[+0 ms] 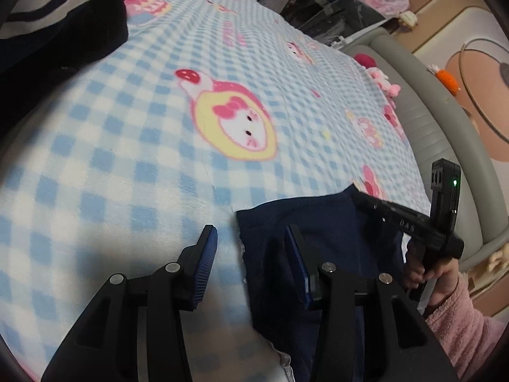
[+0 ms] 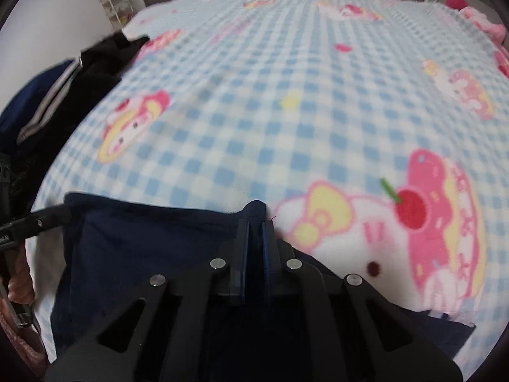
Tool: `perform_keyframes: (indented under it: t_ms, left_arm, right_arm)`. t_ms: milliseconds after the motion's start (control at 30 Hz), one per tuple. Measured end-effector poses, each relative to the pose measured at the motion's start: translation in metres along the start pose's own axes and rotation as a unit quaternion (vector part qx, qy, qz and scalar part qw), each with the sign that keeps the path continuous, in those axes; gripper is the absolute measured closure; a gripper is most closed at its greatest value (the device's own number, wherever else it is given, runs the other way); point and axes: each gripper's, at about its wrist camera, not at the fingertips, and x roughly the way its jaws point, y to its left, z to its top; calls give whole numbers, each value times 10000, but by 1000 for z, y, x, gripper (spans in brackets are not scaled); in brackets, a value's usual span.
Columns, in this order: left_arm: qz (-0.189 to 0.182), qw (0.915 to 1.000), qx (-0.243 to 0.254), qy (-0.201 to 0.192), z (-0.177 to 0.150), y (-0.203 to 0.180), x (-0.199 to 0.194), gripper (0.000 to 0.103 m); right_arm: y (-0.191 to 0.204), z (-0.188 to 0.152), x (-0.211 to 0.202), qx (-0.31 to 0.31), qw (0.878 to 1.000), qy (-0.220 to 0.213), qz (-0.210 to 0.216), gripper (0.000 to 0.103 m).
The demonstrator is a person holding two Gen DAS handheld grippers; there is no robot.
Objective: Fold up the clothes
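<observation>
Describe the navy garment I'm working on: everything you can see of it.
The navy garment is plain dark blue, soft knit-looking cloth, lying mostly flat on the checked blanket at its near edge. The right gripper is shut on its raised far corner. The left gripper stands open over its other edge, one finger above the cloth.

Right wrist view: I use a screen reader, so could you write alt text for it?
The right gripper is shut on a corner of a navy garment lying on a blue-and-white checked cartoon blanket. The left gripper reaches the garment's other corner, and dark clothes are piled at left.
</observation>
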Motion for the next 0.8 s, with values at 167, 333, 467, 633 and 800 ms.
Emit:
perform_keyframes:
  t_ms: [167,333,467,633,800]
  left_arm:
    - [402,9989,221,8,2,-6,13,93]
    - [524,9960,435,-574,13,-19,-17,88]
    - [448,9969,154,-633,16,-4,-23,66]
    - [241,9966,-441,-647,7,21,-23,69]
    - [436,9985,107,-321,-1,6,-9,75]
  right_arm:
    - [-9,-1,9,128,9998,94,-137,98]
    - [-14,-2,-4,245,9987,-225,-374,98]
    - [-27,-3,-14,368,9968,-347,-625,99]
    - [-26,-4,-21,458,9980,-414,96,90]
    - [-1,-1,-1,99,9994,-55,330,68]
